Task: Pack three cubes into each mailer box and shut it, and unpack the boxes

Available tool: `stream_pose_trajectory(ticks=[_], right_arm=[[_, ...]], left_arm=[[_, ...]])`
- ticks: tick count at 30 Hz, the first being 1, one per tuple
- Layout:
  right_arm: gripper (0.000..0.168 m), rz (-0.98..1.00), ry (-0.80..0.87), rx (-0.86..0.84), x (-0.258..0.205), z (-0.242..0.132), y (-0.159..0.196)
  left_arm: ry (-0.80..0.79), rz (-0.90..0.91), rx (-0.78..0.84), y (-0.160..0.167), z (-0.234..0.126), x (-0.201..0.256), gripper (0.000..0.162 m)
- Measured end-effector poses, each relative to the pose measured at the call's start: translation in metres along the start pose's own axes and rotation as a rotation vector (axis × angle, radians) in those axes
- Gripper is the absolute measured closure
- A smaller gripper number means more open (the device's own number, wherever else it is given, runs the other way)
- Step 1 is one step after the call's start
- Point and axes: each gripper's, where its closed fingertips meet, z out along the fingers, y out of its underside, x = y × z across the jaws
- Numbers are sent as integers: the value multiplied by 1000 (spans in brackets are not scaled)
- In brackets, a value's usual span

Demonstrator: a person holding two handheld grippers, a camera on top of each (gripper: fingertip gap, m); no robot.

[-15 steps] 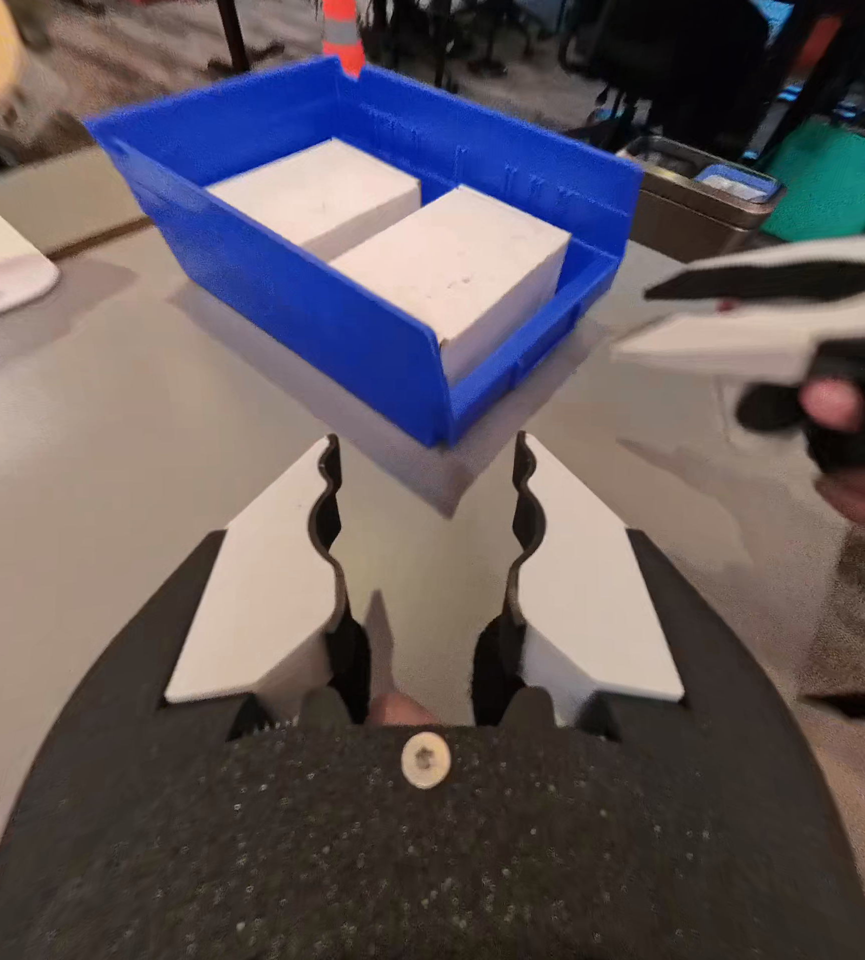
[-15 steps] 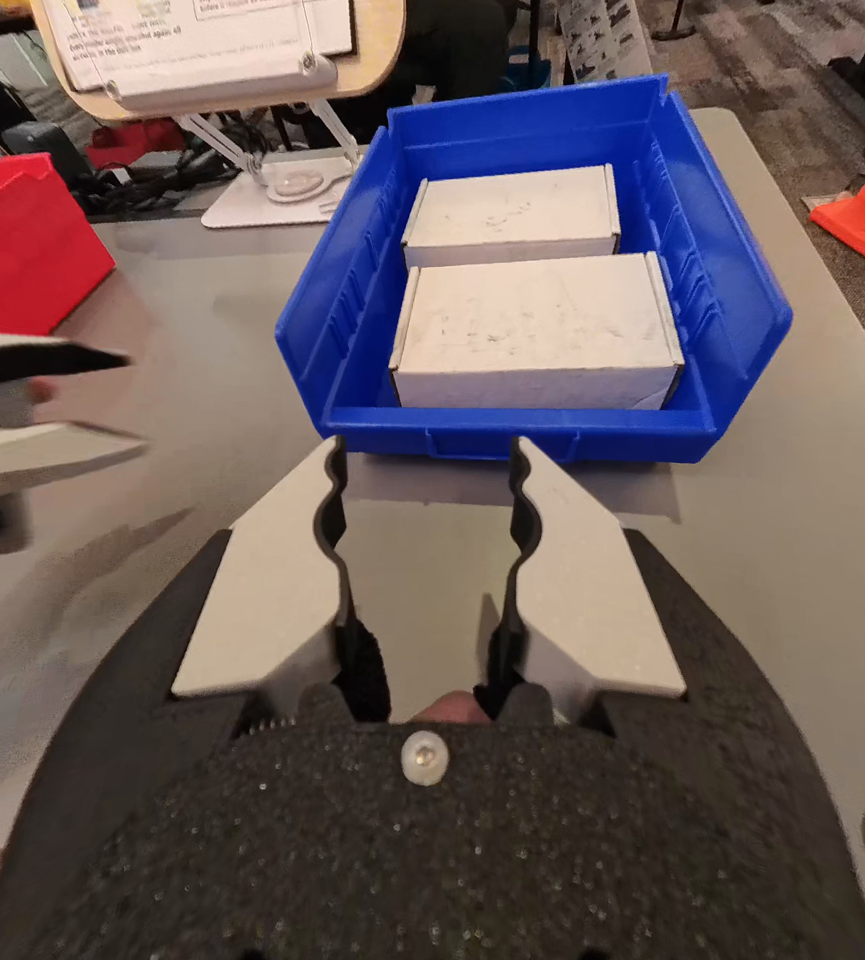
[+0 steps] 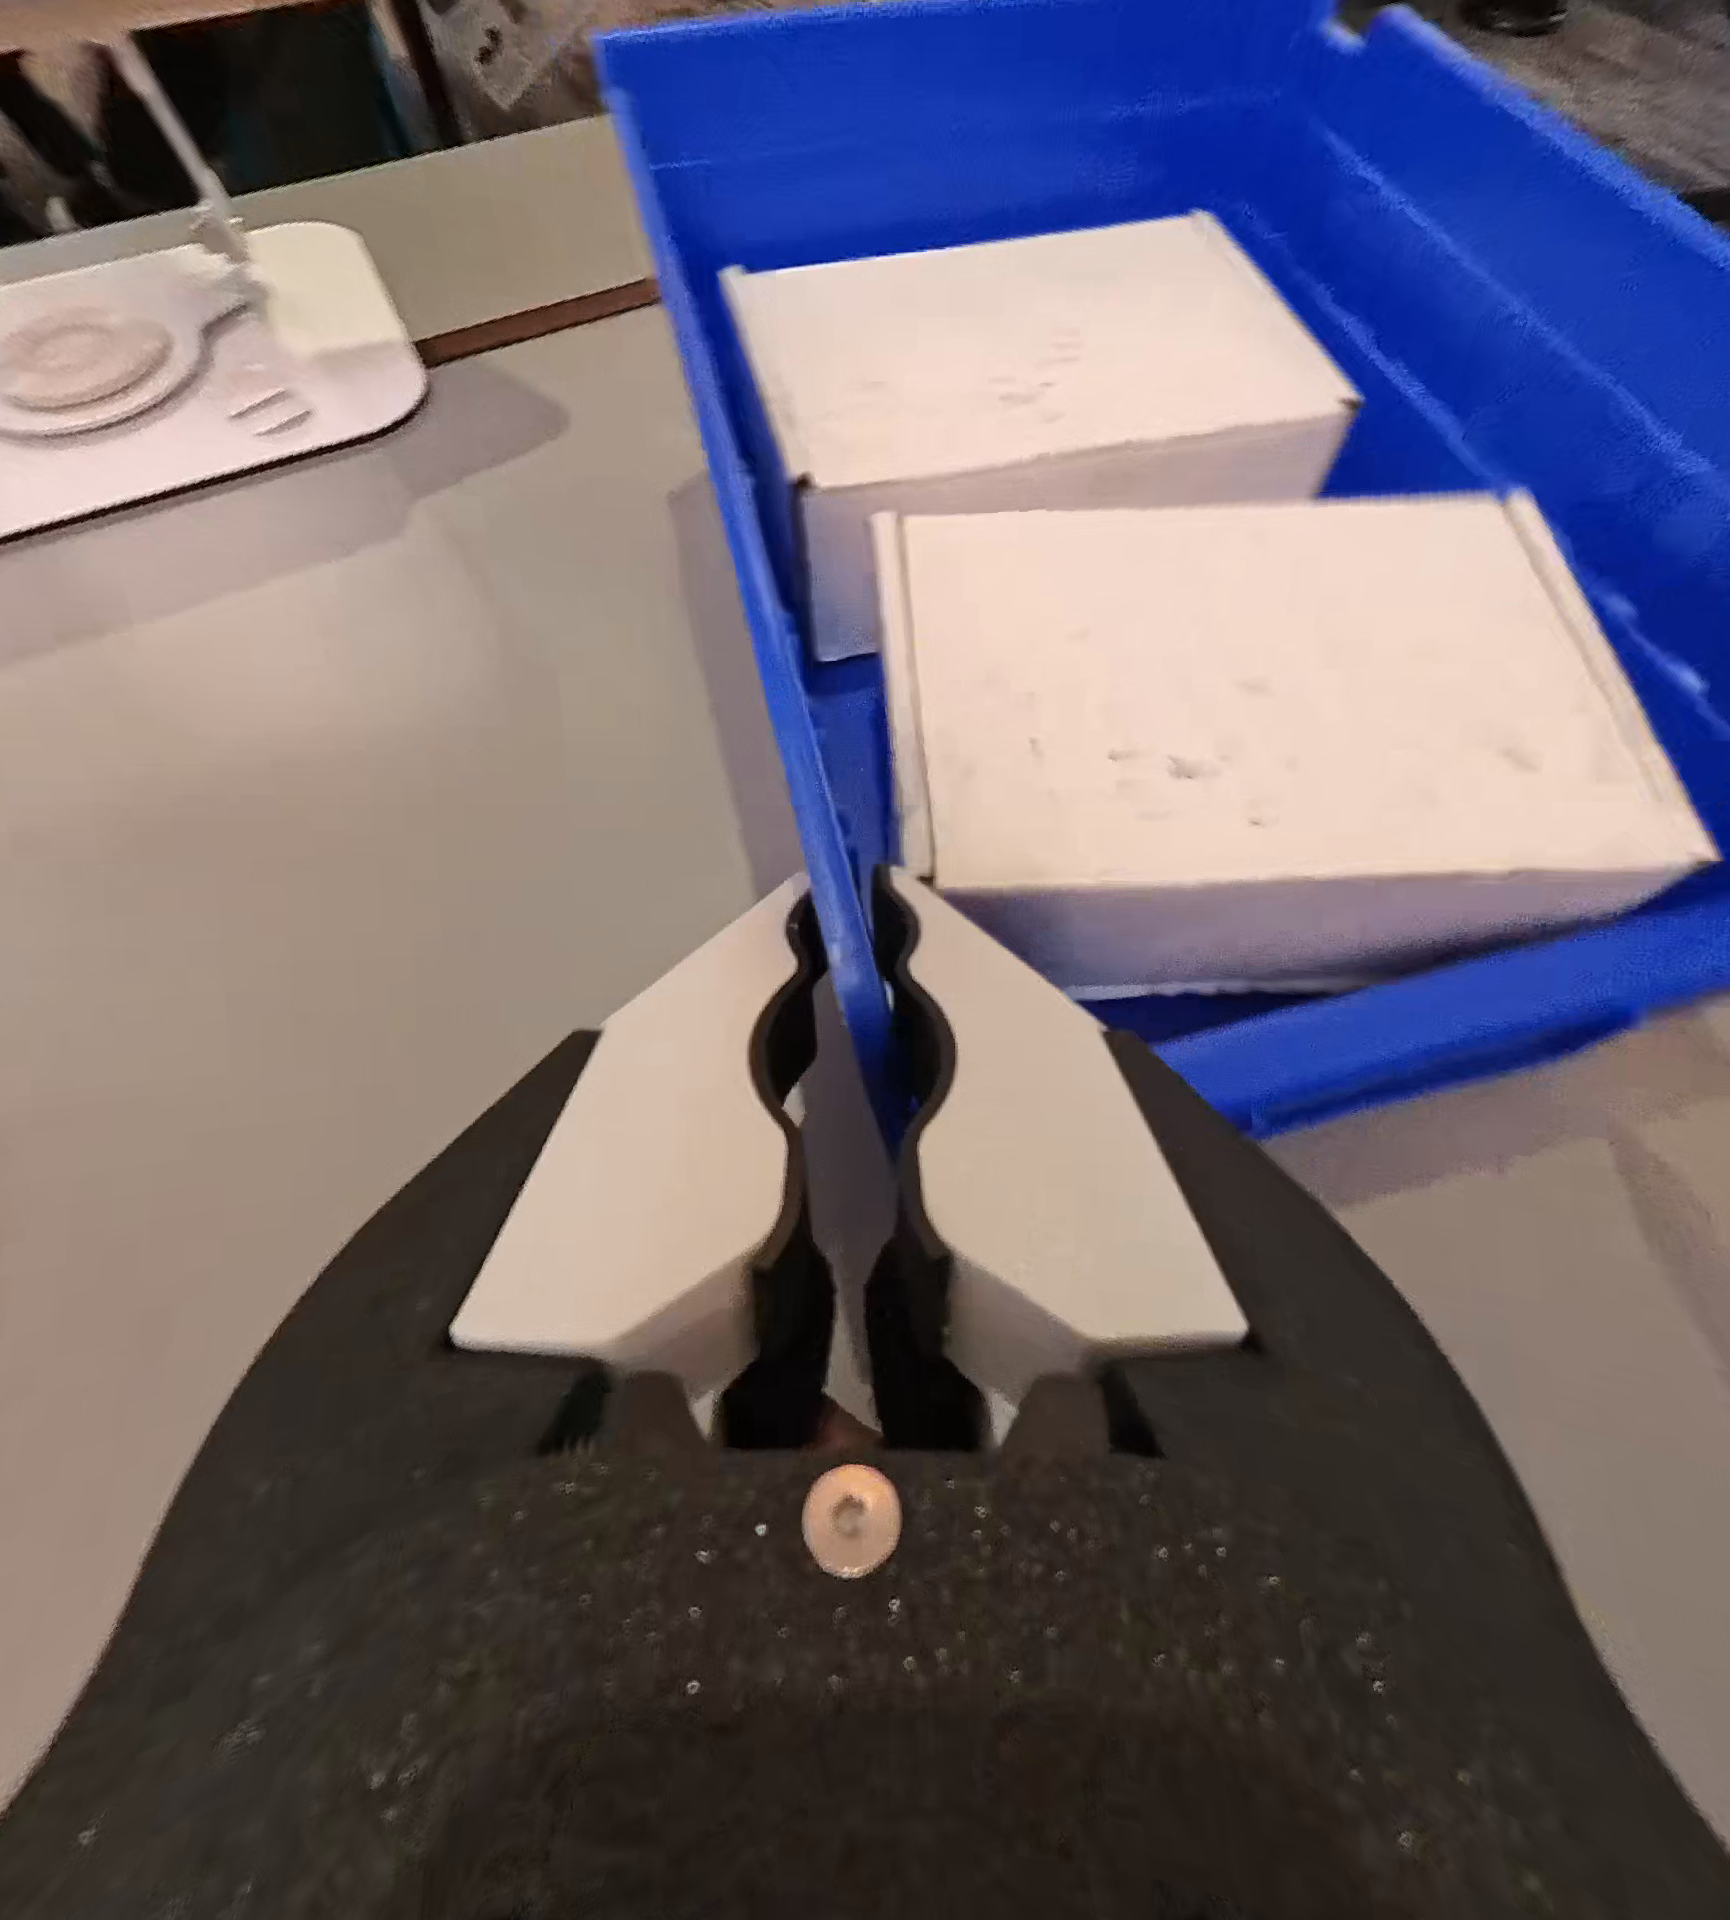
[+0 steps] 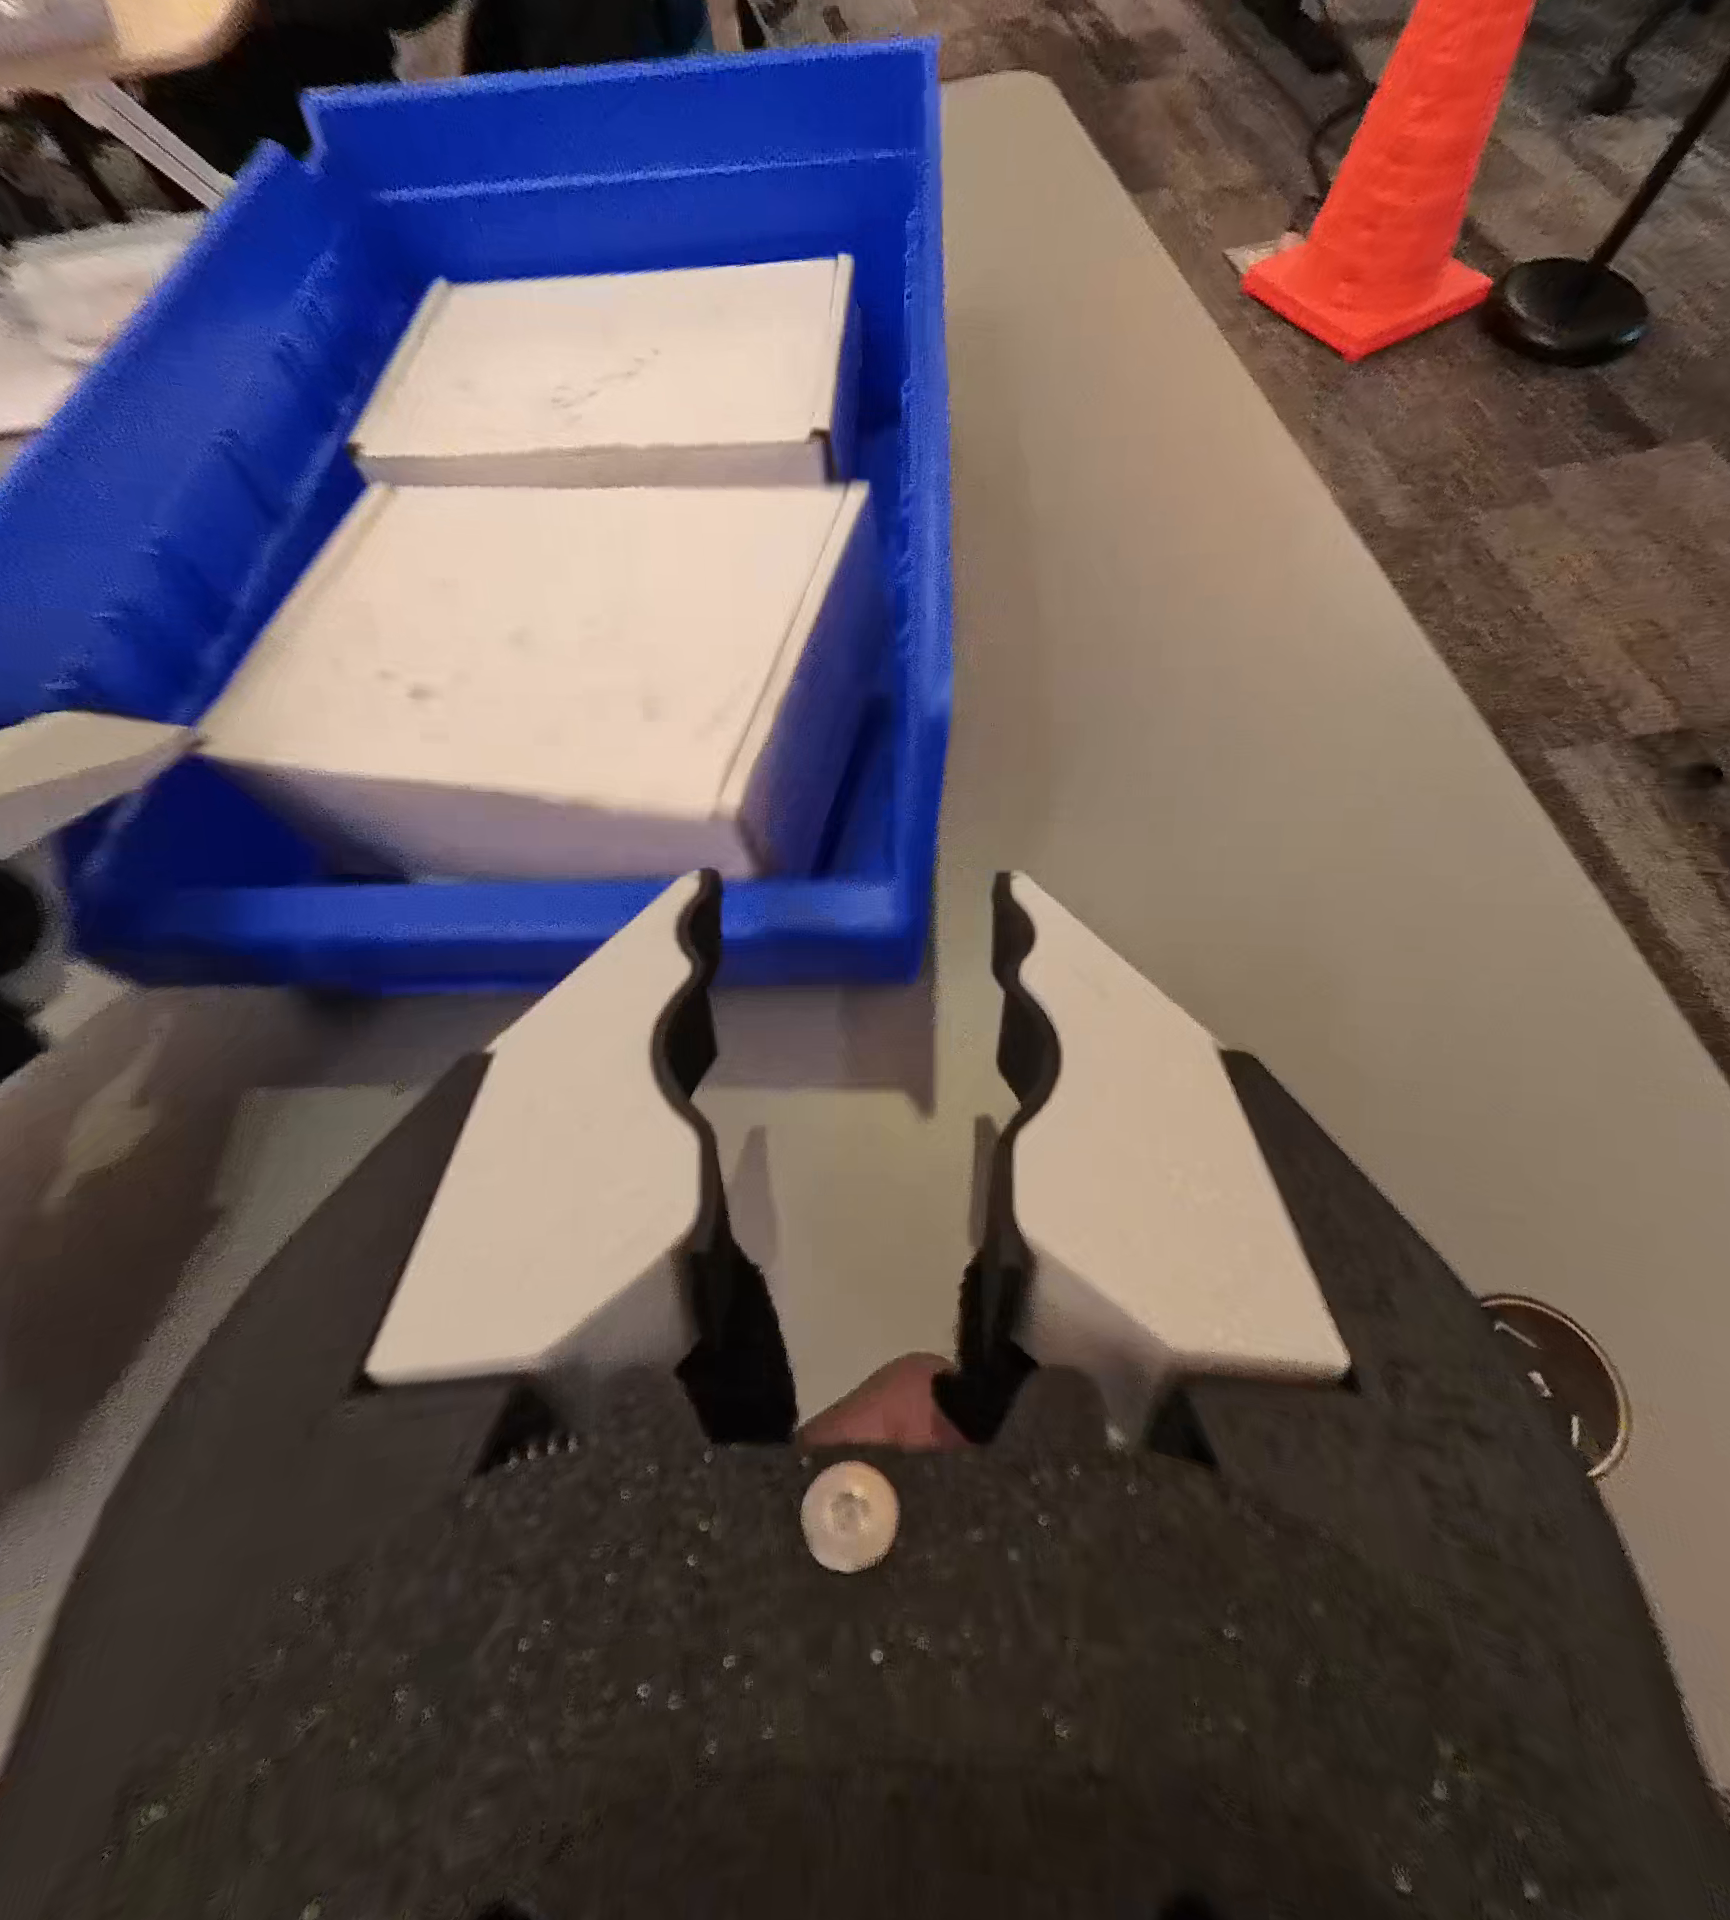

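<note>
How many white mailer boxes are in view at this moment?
2, both shut and lying inside the blue bin: the near mailer box by the bin's front wall, the far mailer box right behind it. None shows elsewhere on the table.

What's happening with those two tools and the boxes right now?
Left tool shut on blue bin side wall. Right tool open, empty, short of the bin. Two white mailer boxes closed inside. Nothing in the way.
</note>
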Motion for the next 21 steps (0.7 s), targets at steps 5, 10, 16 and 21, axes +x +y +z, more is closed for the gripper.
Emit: stream_pose_trajectory(ticks=[5, 10, 16, 21], right_arm=[[140, -84, 97, 6, -2, 11, -3], [164, -47, 65, -66, -17, 14, 10], [164, -148, -5, 54, -102, 6, -27], [164, -181, -147, 3, -197, 31, -26]], left_arm=[[17, -11, 12, 18, -30, -2, 162], [-19, 5, 44, 30, -61, -13, 162], [-176, -33, 120, 19, -111, -92, 162], [-286, -91, 66, 41, -134, -172, 162]])
